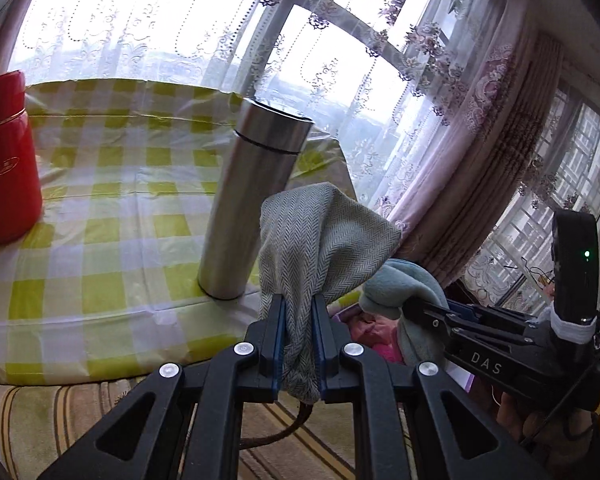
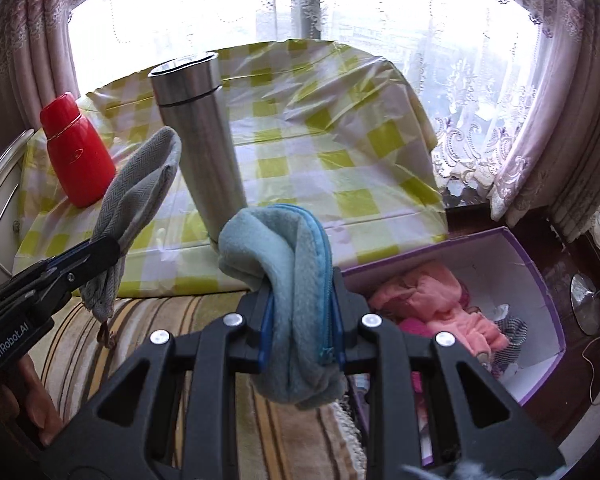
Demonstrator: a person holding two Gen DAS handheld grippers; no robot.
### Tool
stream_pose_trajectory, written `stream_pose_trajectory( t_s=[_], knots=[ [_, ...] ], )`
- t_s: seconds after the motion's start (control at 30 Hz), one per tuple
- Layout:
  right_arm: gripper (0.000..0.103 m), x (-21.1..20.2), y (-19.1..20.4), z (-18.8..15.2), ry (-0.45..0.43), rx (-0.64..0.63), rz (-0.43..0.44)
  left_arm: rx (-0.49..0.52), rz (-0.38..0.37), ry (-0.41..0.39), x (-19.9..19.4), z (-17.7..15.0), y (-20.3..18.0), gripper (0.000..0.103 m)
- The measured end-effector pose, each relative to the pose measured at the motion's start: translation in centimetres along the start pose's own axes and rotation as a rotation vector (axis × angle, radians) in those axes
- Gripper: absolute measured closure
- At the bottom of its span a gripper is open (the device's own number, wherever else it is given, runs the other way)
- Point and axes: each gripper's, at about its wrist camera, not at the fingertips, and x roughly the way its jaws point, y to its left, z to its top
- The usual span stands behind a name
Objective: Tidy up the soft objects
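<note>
- A table (image 2: 340, 152) under a green-and-white checked cloth stands before a lace-curtained window (image 2: 380, 12); a striped fabric surface (image 2: 148, 320) lies at its near edge.
- A steel flask (image 1: 256, 200) and a red flask (image 1: 4, 156) stand upright on the cloth, well apart.
- The grey cloth (image 1: 320, 240) is a herringbone weave, bunched and folded over; it is held off the table, just beside the steel flask.
- The blue cloth (image 2: 284, 264) is fleecy with a brighter blue stitched edge, draped over the jaws, near the table's near edge.
- A purple box (image 2: 540, 300) right of the table holds pink and red soft things.
- The left gripper (image 1: 298, 340) pinches the grey cloth, jaws narrow, tilted downward.
- The right gripper (image 2: 302, 328) clamps the blue cloth, angled down beside the box.
</note>
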Motion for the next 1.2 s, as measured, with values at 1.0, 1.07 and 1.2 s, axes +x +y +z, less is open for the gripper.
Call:
stream_pose_trajectory(
  t_s=[1.0, 1.07, 1.2],
  knots=[
    [0.048, -3.6, -18.5, -6.6, 0.054, 0.335, -0.309, 0.169, -0.217, 0.309, 8.3, -3.3, -13.7, 0.046],
    [0.045, -3.5, -18.5, -6.9, 0.065, 0.331, -0.324, 0.156, -0.203, 0.333, 8.1, -4.1, -13.1, 0.046],
    [0.042, -3.5, -18.3, -7.6, 0.076, 0.335, -0.341, 0.123, -0.164, 0.377, 7.6, -5.9, -11.7, 0.046]
  ],
)
